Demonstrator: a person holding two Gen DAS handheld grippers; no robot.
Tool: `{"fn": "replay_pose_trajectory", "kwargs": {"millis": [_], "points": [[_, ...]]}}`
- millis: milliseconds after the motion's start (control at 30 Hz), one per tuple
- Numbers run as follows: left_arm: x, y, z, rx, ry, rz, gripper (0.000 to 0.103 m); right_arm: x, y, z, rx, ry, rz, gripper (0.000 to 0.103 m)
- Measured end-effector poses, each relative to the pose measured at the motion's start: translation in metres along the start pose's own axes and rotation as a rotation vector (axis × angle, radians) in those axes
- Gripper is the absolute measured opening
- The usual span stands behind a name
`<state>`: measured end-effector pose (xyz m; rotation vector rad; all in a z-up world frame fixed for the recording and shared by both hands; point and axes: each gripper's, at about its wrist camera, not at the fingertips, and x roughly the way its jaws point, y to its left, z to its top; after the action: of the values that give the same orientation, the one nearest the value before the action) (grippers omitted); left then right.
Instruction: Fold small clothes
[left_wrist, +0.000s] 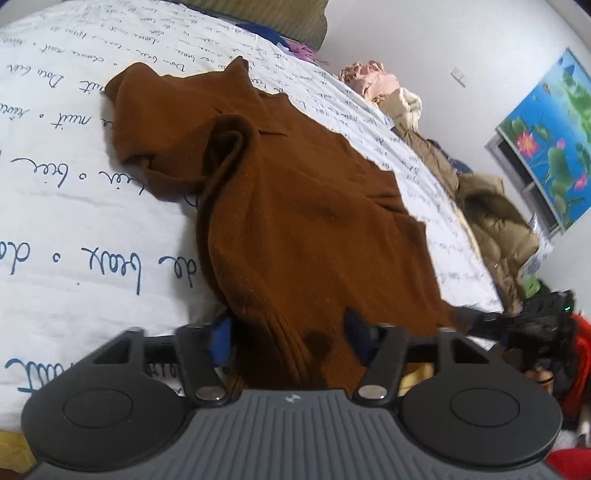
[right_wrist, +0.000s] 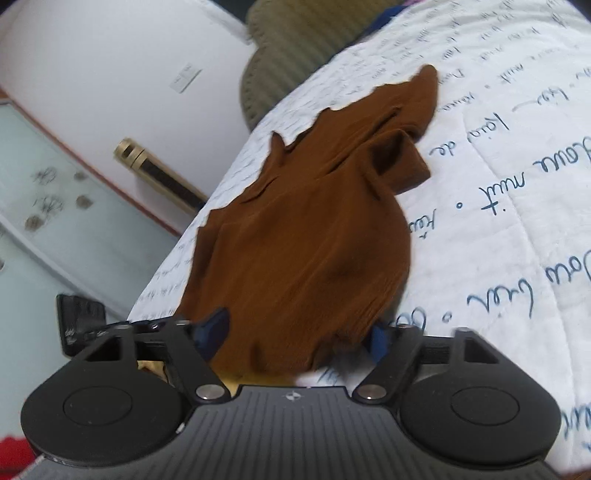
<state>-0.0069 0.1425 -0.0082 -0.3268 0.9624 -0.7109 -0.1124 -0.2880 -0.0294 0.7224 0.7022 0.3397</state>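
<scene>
A brown knit garment (left_wrist: 295, 206) lies rumpled on a white quilt printed with blue handwriting (left_wrist: 74, 206), one sleeve folded over near its far end. Its near hem runs between the blue pads of my left gripper (left_wrist: 288, 328), whose jaws stand apart with the cloth filling the gap. In the right wrist view the same brown garment (right_wrist: 306, 240) narrows toward my right gripper (right_wrist: 295, 332). Its jaws are also apart, with the other hem corner between the pads. The quilt (right_wrist: 498, 221) spreads to the right. Whether any pad presses the cloth is hidden.
An olive ribbed pillow (right_wrist: 295, 40) sits at the head of the bed. Olive jackets (left_wrist: 491, 221) and a pink cloth (left_wrist: 369, 77) are piled along the far edge. A lotus picture (left_wrist: 546, 136) leans against the wall. Red fabric (left_wrist: 583, 332) lies beside the bed.
</scene>
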Motion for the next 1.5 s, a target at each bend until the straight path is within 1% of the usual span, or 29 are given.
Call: {"fn": "replay_pose_trajectory", "kwargs": {"millis": [33, 67, 100, 133, 167, 267, 333, 367, 533, 667, 733, 833, 900, 1033, 1200, 1267, 1367, 1433, 1467, 1500], "points": [[-0.001, -0.001, 0.0, 0.0, -0.004, 0.0, 0.042, 0.005, 0.001, 0.001, 0.0, 0.007, -0.013, 0.043], [-0.001, -0.003, -0.001, 0.006, -0.01, 0.006, 0.027, 0.009, 0.004, 0.0, -0.009, 0.012, -0.029, 0.029], [-0.003, -0.004, -0.002, 0.014, -0.014, 0.018, 0.018, 0.01, 0.007, 0.002, -0.025, 0.012, -0.041, 0.021], [-0.006, -0.005, -0.003, 0.021, -0.02, 0.032, 0.013, 0.01, 0.01, 0.002, -0.044, 0.007, -0.049, 0.021], [-0.009, -0.008, -0.004, 0.03, -0.035, 0.045, 0.011, 0.009, 0.015, 0.002, -0.062, -0.008, -0.058, 0.019], [-0.025, -0.019, -0.006, 0.076, -0.092, 0.08, 0.01, -0.002, 0.027, 0.003, -0.099, -0.055, -0.06, 0.018], [-0.036, -0.03, -0.005, 0.11, -0.137, 0.088, 0.01, -0.009, 0.036, 0.009, -0.124, -0.085, -0.051, 0.016], [-0.044, -0.037, -0.005, 0.131, -0.158, 0.089, 0.01, -0.014, 0.042, 0.012, -0.142, -0.099, -0.044, 0.011], [-0.078, -0.068, -0.006, 0.216, -0.257, 0.072, 0.01, -0.044, 0.076, 0.02, -0.24, -0.195, -0.025, 0.011], [-0.097, -0.087, -0.008, 0.249, -0.283, 0.066, 0.01, -0.066, 0.09, 0.023, -0.286, -0.247, -0.012, 0.011], [-0.106, -0.097, -0.01, 0.282, -0.298, 0.063, 0.01, -0.075, 0.098, 0.02, -0.308, -0.269, -0.006, 0.011], [-0.113, -0.108, -0.009, 0.318, -0.313, 0.078, 0.01, -0.089, 0.108, 0.017, -0.336, -0.312, 0.009, 0.011], [-0.111, -0.108, -0.001, 0.325, -0.324, 0.091, 0.01, -0.095, 0.112, 0.019, -0.347, -0.34, 0.015, 0.011], [-0.093, -0.103, 0.025, 0.299, -0.32, 0.117, 0.01, -0.085, 0.104, 0.035, -0.323, -0.363, 0.006, 0.011], [-0.058, -0.096, 0.049, 0.28, -0.249, 0.163, 0.01, -0.056, 0.086, 0.059, -0.264, -0.369, -0.021, 0.006], [-0.046, -0.095, 0.052, 0.275, -0.217, 0.198, 0.01, -0.042, 0.076, 0.068, -0.235, -0.355, -0.059, 0.006], [-0.04, -0.092, 0.047, 0.288, -0.202, 0.221, 0.01, -0.031, 0.064, 0.067, -0.215, -0.321, -0.16, 0.018], [-0.038, -0.088, 0.042, 0.29, -0.192, 0.232, 0.01, -0.025, 0.058, 0.061, -0.211, -0.263, -0.149, 0.041], [-0.037, -0.086, 0.04, 0.287, -0.184, 0.236, 0.01, -0.021, 0.058, 0.056, -0.232, -0.239, -0.15, 0.065], [-0.036, -0.084, 0.039, 0.283, -0.175, 0.238, 0.01, -0.016, 0.06, 0.052, -0.276, -0.218, -0.163, 0.082]]}}
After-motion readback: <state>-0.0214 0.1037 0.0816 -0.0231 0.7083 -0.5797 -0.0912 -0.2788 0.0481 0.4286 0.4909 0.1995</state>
